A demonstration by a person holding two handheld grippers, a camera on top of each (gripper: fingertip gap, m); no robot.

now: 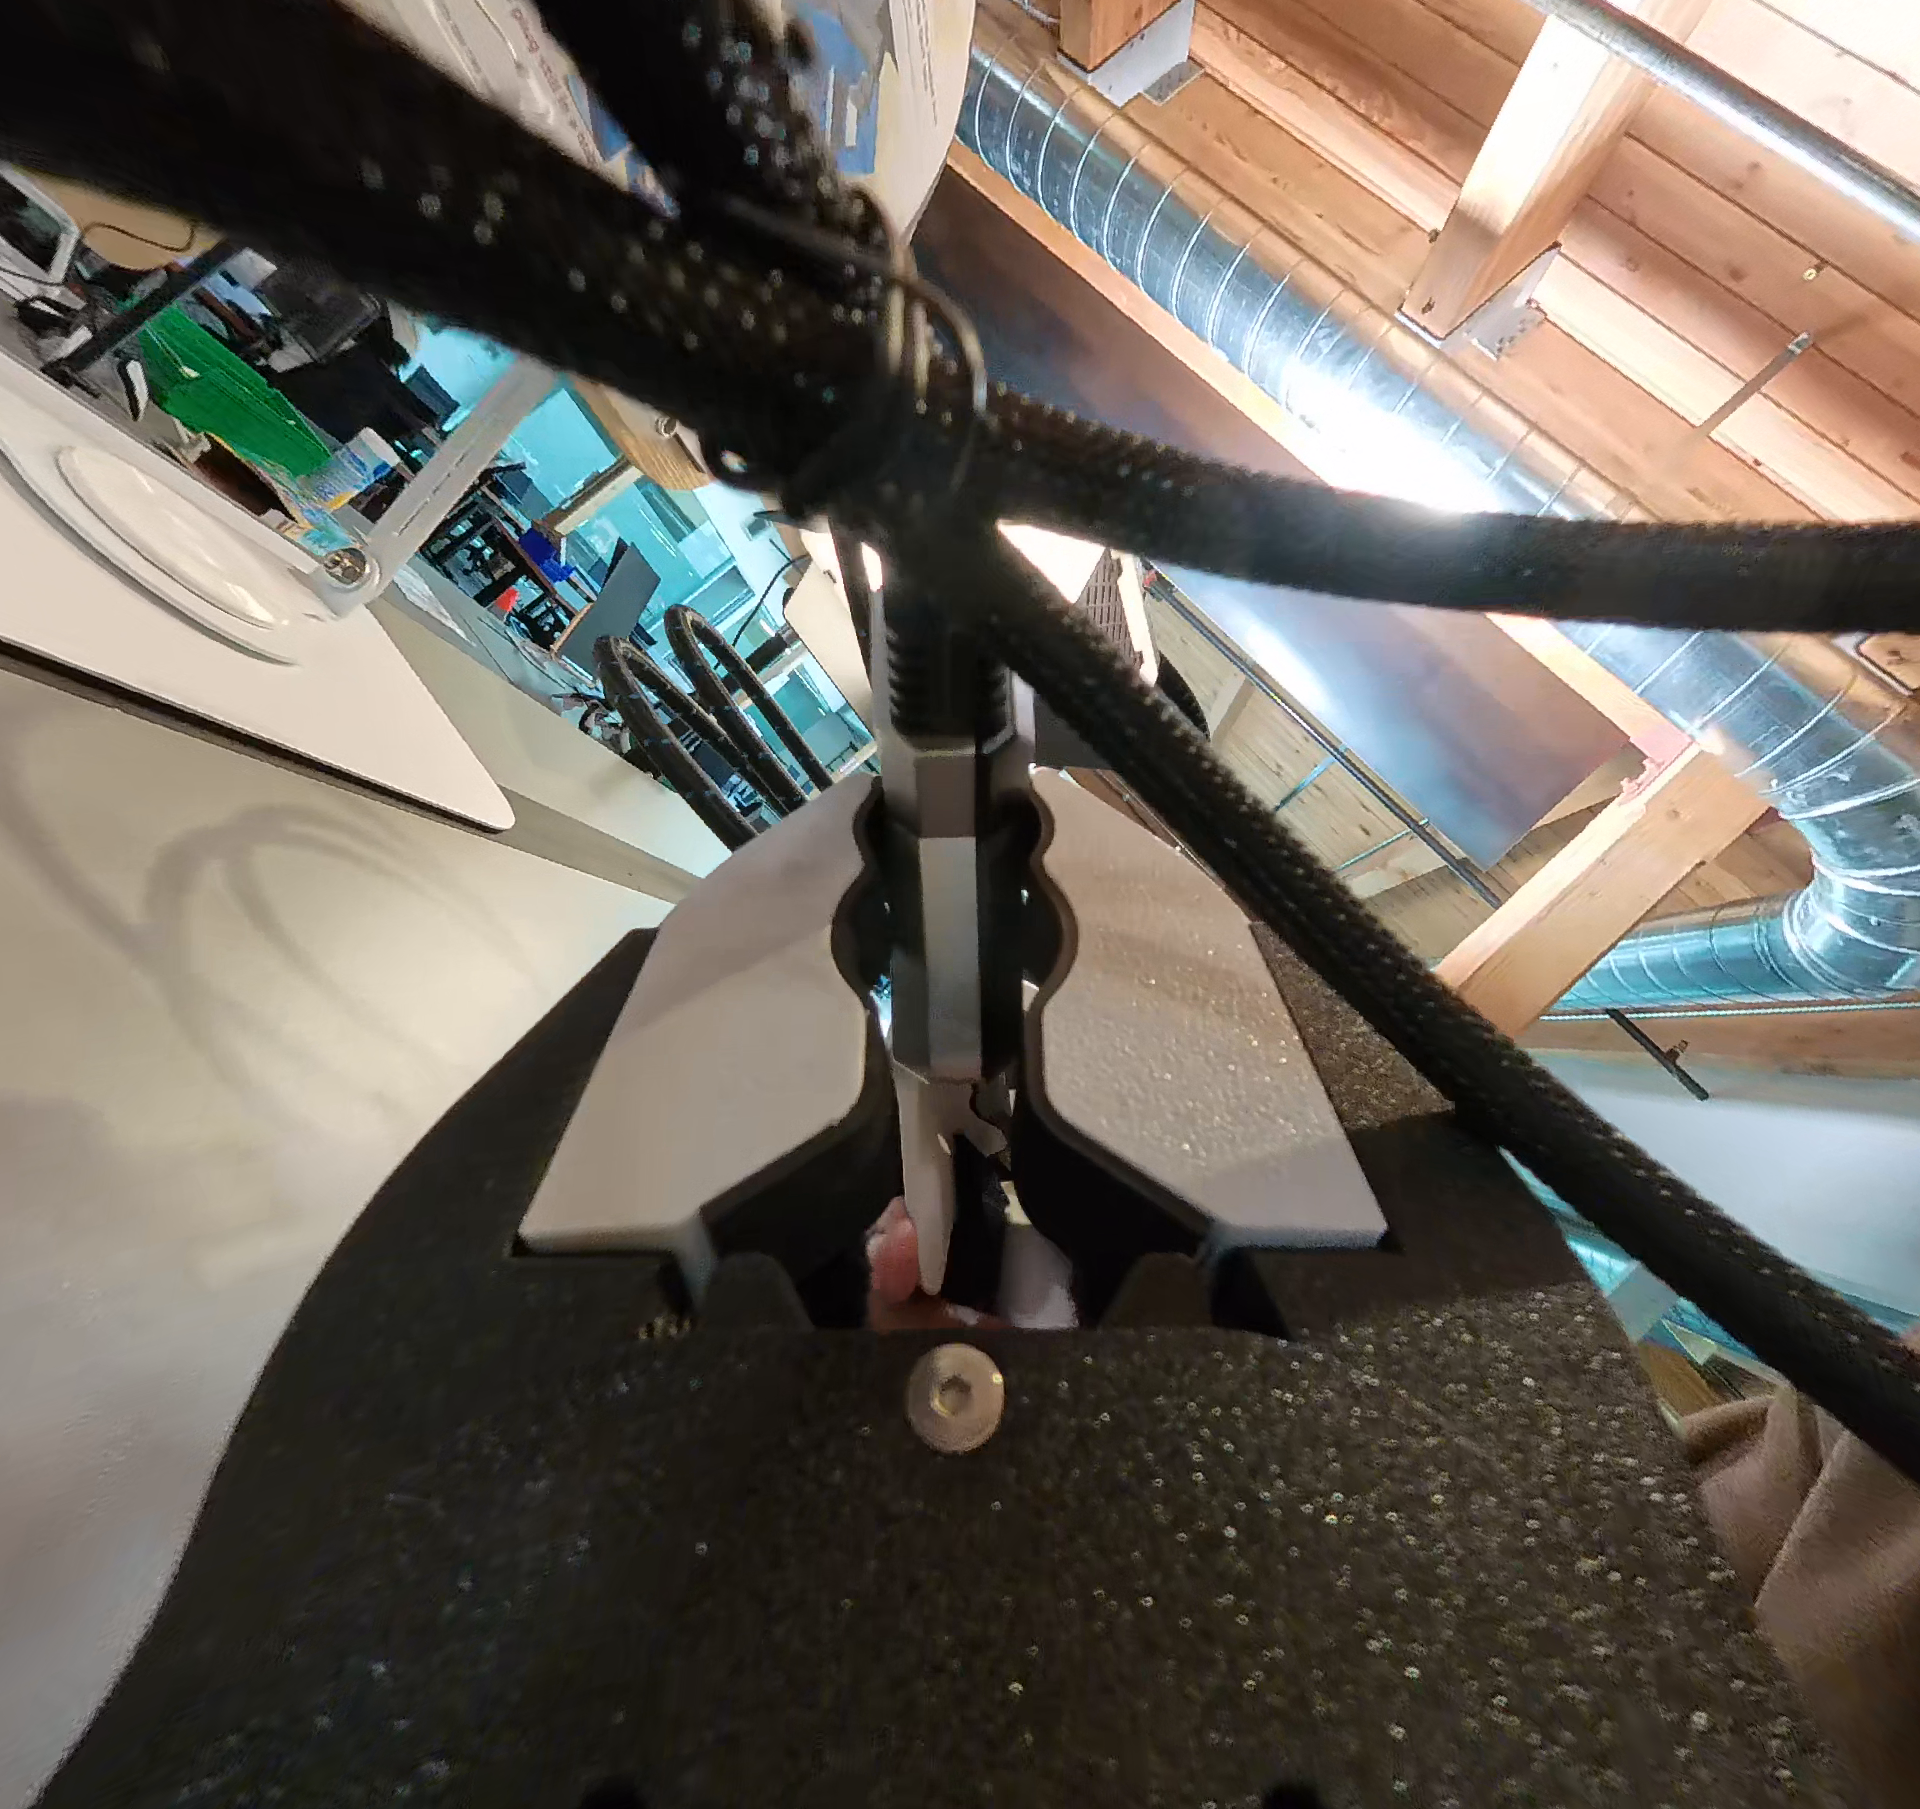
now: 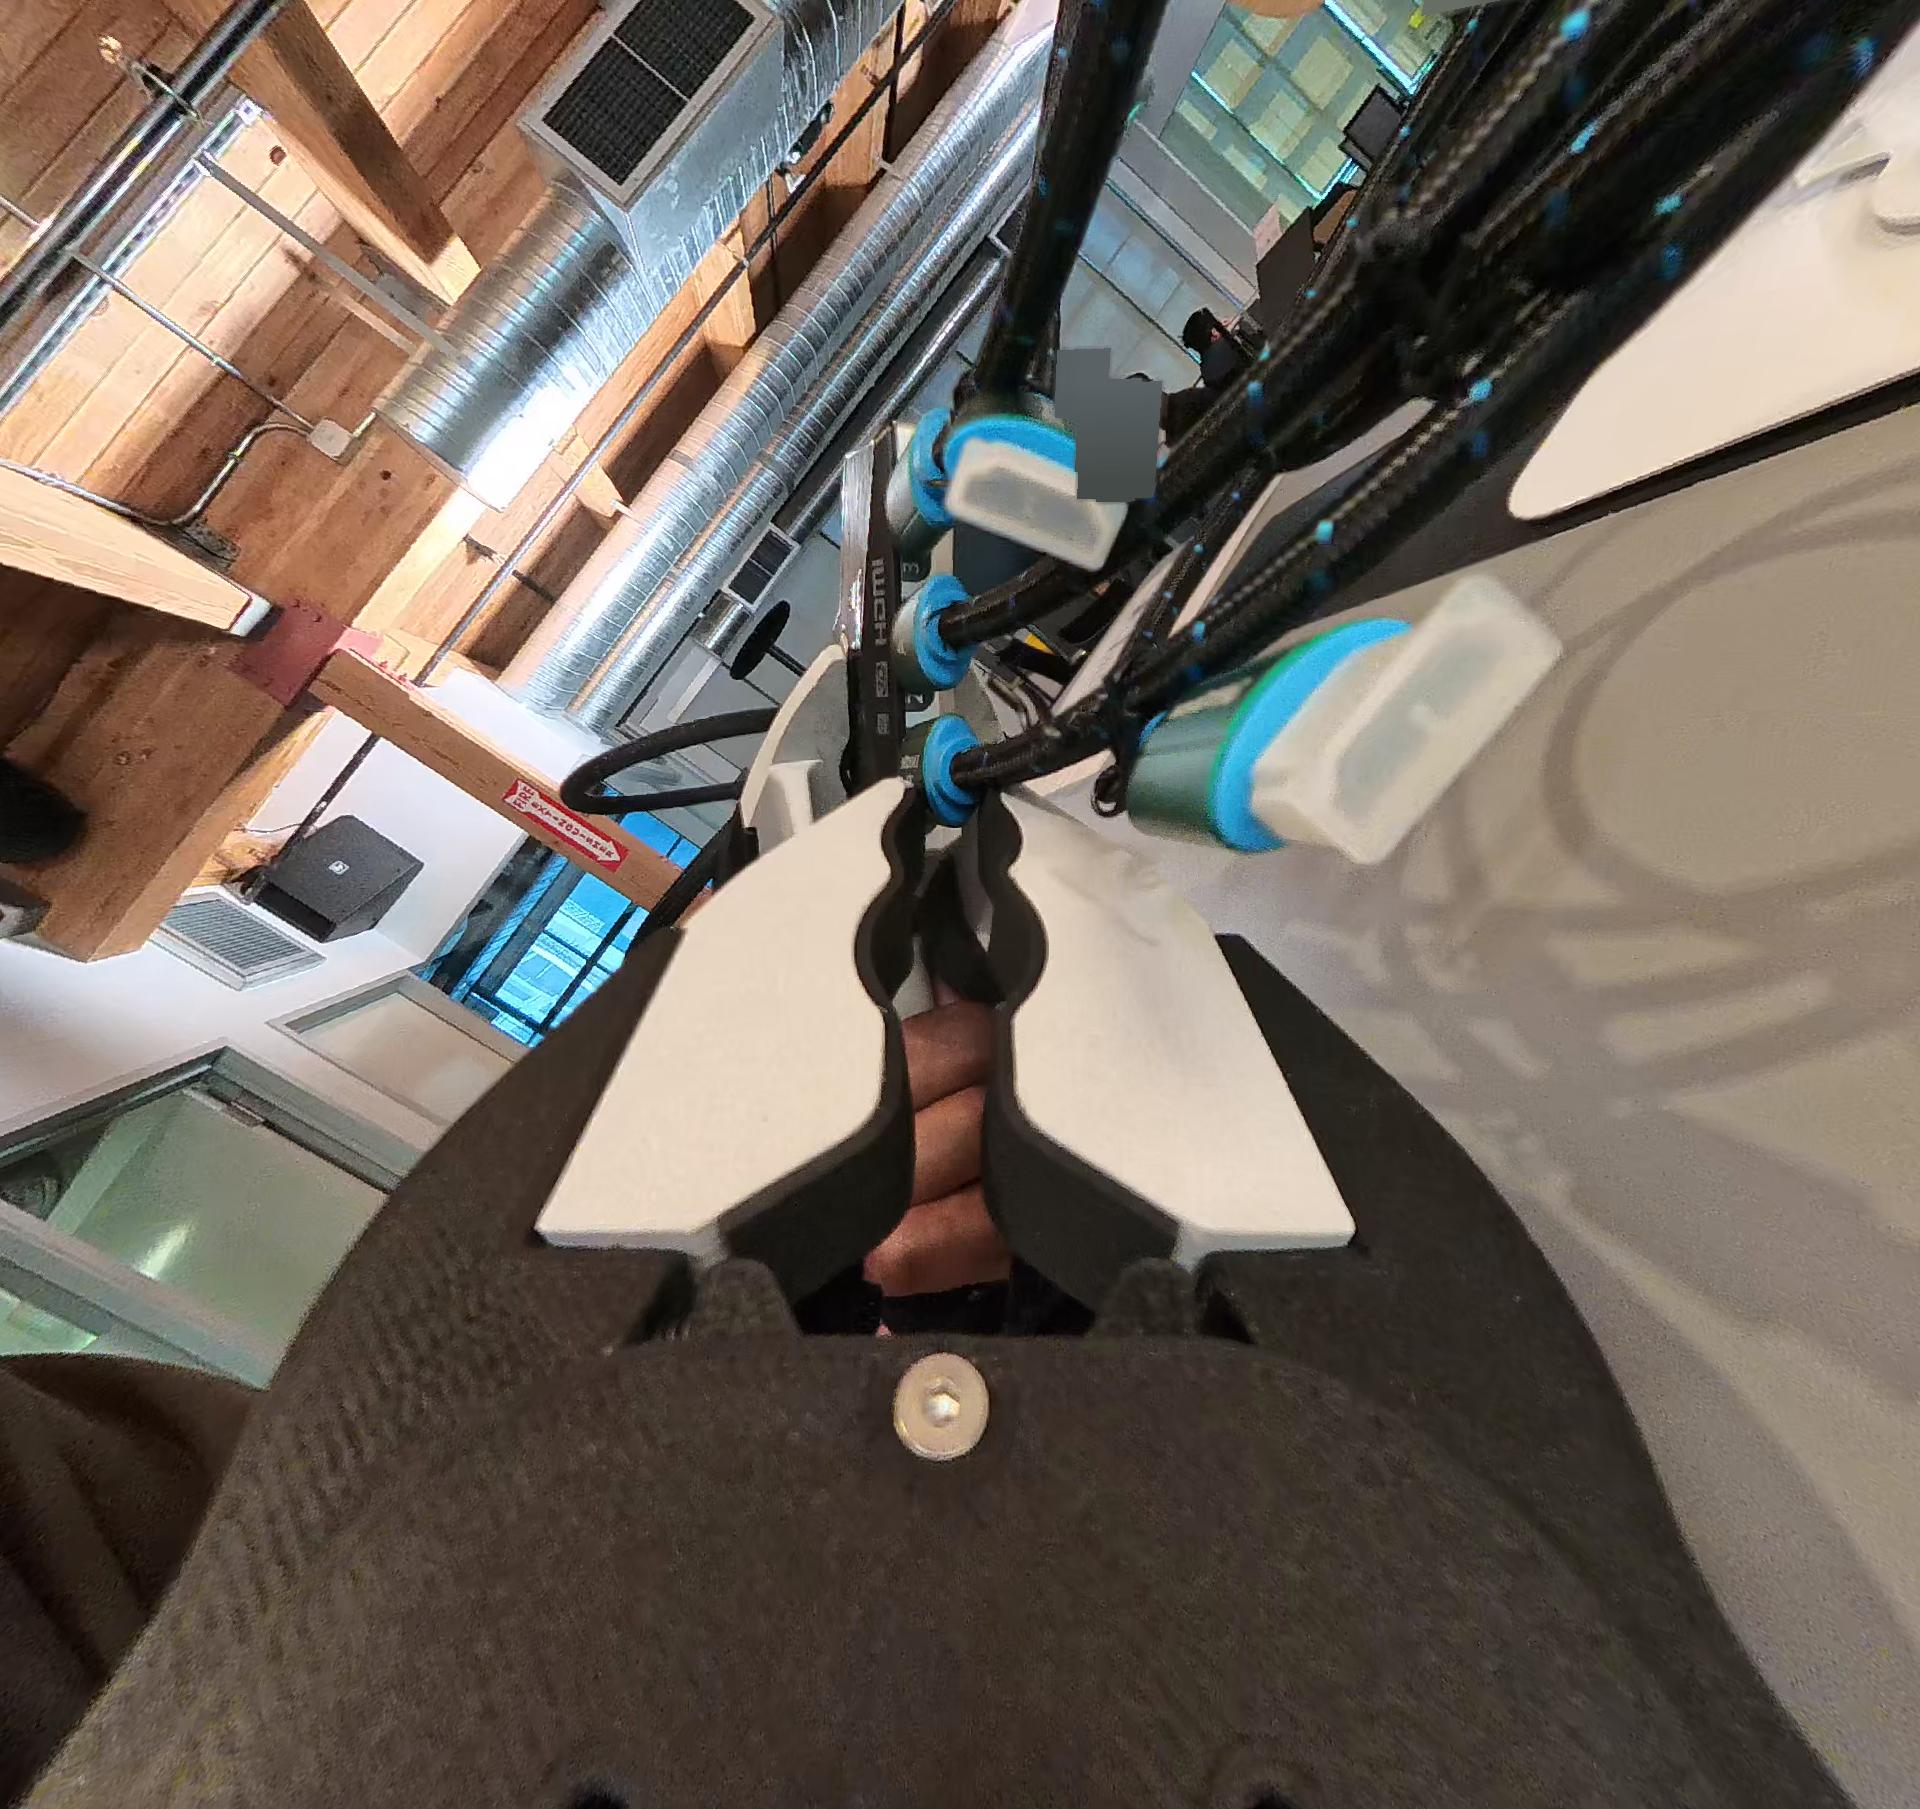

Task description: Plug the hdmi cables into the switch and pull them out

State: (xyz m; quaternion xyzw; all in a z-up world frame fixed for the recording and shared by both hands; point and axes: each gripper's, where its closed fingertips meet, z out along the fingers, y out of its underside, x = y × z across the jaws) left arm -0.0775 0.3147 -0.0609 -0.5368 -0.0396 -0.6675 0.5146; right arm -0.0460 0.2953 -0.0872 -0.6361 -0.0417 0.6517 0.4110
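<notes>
— What is your left tool (image 1: pixel 951 886) gripping?
— Its jaws are closed on a grey metal connector (image 1: pixel 940 907) at the end of a black braided cable (image 1: pixel 1195 772), held up above the white desk (image 1: pixel 208 928).
— And your right tool (image 2: pixel 948 886)?
— Its jaws are narrow, pinching something thin and dark; what it is, you cannot tell. Just beyond its tips sit the blue-collared plugs (image 2: pixel 940 642) in a black switch box (image 2: pixel 878 637), and a capped connector (image 2: pixel 1340 736) hangs beside them.

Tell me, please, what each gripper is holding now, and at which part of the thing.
The left gripper clamps a grey metal cable plug by its body. The right gripper is nearly closed beside the switch box; what it holds cannot be told.
</notes>
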